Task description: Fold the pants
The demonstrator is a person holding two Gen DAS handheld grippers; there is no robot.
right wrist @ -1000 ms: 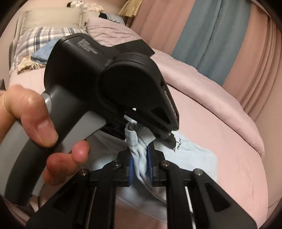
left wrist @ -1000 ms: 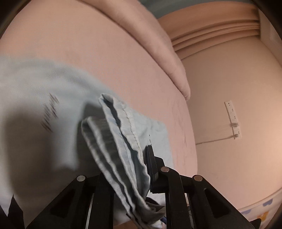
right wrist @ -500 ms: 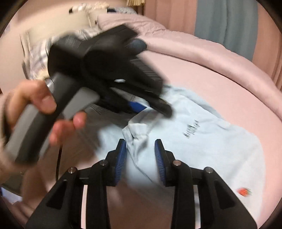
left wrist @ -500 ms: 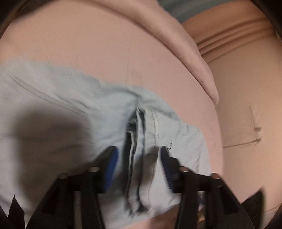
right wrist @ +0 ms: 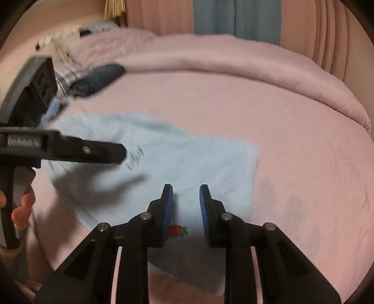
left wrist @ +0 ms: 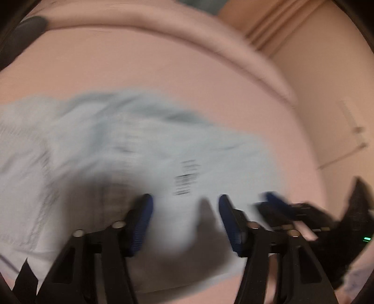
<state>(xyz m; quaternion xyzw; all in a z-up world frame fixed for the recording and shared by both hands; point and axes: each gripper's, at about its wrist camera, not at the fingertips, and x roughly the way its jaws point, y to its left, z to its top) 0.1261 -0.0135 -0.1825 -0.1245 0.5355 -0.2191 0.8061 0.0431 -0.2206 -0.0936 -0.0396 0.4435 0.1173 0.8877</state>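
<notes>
Tongs [right wrist: 186, 198] agape; pants [right wrist: 187, 163] on pink bed [right wrist: 292, 140].

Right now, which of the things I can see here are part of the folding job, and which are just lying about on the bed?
Part of the job:
- light blue pants, lying flat on the pink bed
- left gripper, open
- right gripper, open

Just lying about:
- dark cushion
- plaid pillow
- pink duvet
- curtains
</notes>
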